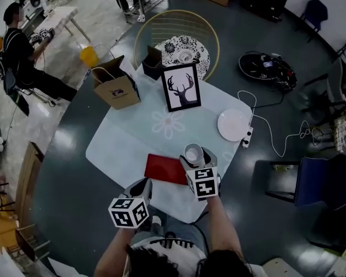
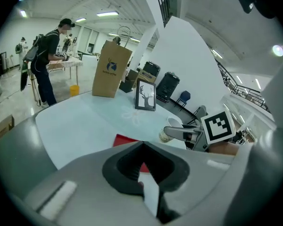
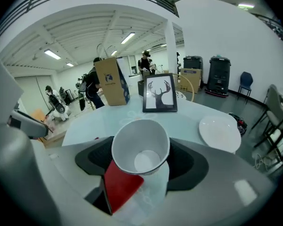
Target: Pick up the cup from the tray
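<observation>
A white paper cup (image 1: pixel 192 153) is held in my right gripper (image 1: pixel 194 156), which is shut on its sides; in the right gripper view the cup (image 3: pixel 140 147) shows empty and tilted toward the camera between the jaws. It hangs over the right end of the flat red tray (image 1: pixel 164 169), which lies on the pale table (image 1: pixel 132 137). My left gripper (image 1: pixel 143 186) is at the table's front edge, just left of the tray, jaws together and empty. From the left gripper view the cup (image 2: pixel 169 134) and the tray (image 2: pixel 125 139) are ahead.
A framed deer picture (image 1: pixel 181 87) stands at the table's back, a brown paper bag (image 1: pixel 116 85) and a dark box (image 1: pixel 153 62) at back left, a white plate (image 1: pixel 233 124) at the right with a power strip (image 1: pixel 247 137) beside it. A round chair (image 1: pixel 179 39) is behind the table.
</observation>
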Available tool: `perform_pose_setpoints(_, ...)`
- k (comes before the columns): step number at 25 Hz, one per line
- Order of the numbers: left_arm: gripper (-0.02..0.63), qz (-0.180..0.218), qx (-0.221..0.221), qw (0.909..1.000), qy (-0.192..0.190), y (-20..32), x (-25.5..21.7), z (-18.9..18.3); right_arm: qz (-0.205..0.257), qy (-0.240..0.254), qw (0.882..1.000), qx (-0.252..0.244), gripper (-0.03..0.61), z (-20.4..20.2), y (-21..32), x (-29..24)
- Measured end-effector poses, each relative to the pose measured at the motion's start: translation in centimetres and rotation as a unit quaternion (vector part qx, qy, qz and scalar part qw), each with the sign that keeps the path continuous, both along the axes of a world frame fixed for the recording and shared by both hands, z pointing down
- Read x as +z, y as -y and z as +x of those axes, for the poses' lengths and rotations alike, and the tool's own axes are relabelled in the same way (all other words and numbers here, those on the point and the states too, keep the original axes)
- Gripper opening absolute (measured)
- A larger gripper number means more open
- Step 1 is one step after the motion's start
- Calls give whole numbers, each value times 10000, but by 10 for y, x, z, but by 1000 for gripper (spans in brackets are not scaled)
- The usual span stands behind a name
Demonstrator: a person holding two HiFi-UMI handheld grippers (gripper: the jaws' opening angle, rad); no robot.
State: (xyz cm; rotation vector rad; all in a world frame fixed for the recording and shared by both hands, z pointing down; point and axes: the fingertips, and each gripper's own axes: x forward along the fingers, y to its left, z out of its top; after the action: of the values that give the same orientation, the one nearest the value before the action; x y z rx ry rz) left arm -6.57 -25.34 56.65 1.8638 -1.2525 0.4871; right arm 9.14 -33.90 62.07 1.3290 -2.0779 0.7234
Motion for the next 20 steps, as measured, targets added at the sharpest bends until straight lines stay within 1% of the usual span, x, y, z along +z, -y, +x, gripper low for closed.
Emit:
perform_pose_setpoints(5,0,-73,67,9999,80,5,5,6,-88,-118,9996,260,359,28,2,12)
perform_pose_setpoints(9,0,-185,6,9993,340,6,11,-2,-180,-144,9990,388,359,38,5,22)
perform_pose_setpoints(13,0,-250,-145,9991,297,6,14,-6,-175,-137,9988,435,360,42,7,27)
perform_pose_setpoints(16,0,-243,-158,9991,298,7,14,-7,-146,-163,9990,391,364,42,6,29)
perform_pose_setpoints(20,0,-235,-171,9992,273,6,14,-6,-158,-82,9990,400,368,42,5,31)
